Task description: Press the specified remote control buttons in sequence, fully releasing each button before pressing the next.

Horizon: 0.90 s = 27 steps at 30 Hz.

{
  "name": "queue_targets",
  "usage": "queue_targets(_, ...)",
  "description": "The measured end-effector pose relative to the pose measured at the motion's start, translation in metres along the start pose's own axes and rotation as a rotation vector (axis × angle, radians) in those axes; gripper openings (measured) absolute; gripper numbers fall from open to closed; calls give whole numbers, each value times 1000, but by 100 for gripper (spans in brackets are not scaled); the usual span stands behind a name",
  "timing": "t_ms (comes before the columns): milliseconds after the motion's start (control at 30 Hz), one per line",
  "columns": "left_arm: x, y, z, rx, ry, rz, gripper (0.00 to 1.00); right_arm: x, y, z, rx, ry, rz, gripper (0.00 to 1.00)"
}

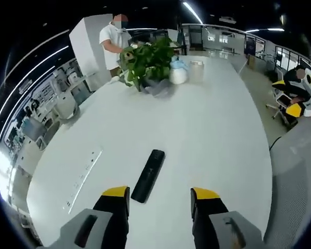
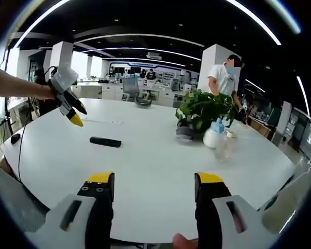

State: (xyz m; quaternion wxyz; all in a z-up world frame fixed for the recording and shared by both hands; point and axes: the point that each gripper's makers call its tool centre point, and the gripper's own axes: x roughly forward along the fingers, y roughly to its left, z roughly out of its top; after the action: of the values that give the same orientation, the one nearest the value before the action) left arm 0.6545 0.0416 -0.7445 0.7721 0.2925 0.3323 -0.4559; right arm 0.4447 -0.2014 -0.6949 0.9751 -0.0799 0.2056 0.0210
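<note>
No button contact is evident: the black remote control (image 1: 148, 175) lies flat on the white table (image 1: 212, 135), untouched, so by my judgement the pressing sequence is yet to start or is between presses.

The left gripper (image 1: 159, 199) hovers above the table with jaws wide apart and empty, the remote just ahead of its left jaw. The right gripper (image 2: 154, 185) is likewise spread and holds nothing, well apart from the remote.

The right gripper view alone shows the left gripper from outside, raised over the table beyond the remote. The left gripper view alone shows the flat white panel (image 1: 83, 177) beside the remote. A potted plant (image 1: 147, 59) and a white jug (image 1: 177, 72) stand further back.
</note>
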Motion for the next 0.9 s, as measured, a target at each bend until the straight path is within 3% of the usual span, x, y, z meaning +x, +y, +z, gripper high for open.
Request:
queue_targets(467,49,16,-5,103,112,-84,43,2,2,-6,-9,38,10,61)
queue_targets(900,84,22,-32,156,235,-170,41,3,1,-10,-17,64,1,59)
